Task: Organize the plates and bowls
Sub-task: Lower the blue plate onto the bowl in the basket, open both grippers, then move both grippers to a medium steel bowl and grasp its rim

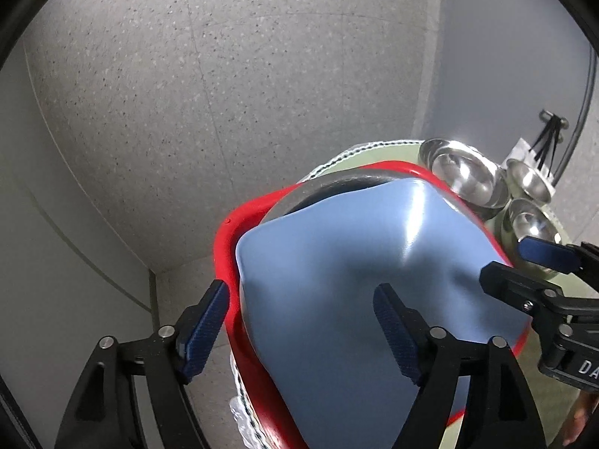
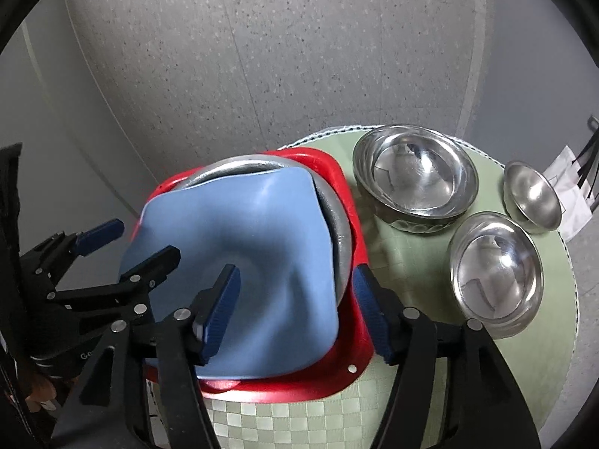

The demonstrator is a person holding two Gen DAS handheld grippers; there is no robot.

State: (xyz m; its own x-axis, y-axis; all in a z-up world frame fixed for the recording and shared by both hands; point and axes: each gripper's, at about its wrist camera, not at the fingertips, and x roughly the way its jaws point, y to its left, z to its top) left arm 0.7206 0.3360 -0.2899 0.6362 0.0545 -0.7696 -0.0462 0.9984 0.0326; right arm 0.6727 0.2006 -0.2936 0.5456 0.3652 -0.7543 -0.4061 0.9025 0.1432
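Note:
A blue square plate point(image 2: 247, 247) lies on top of a metal plate point(image 2: 338, 232), which lies on a red plate point(image 2: 348, 344), on a round table. My left gripper point(image 1: 299, 331) is open, its jaws straddling the left edges of the red and blue plates point(image 1: 337, 269). My right gripper point(image 2: 295, 314) is open, straddling the stack's right edge. Each gripper shows in the other's view, the right one point(image 1: 524, 262) and the left one point(image 2: 131, 239). Three steel bowls stand to the right: a large one point(image 2: 415, 176), a medium one point(image 2: 498, 269) and a small one point(image 2: 533, 196).
The table has a green checked cloth point(image 2: 393, 254) with a white trim. The speckled grey floor point(image 2: 262, 56) lies below and beyond it. A white paper bag with black handles point(image 2: 572, 194) stands at the right, by a grey wall.

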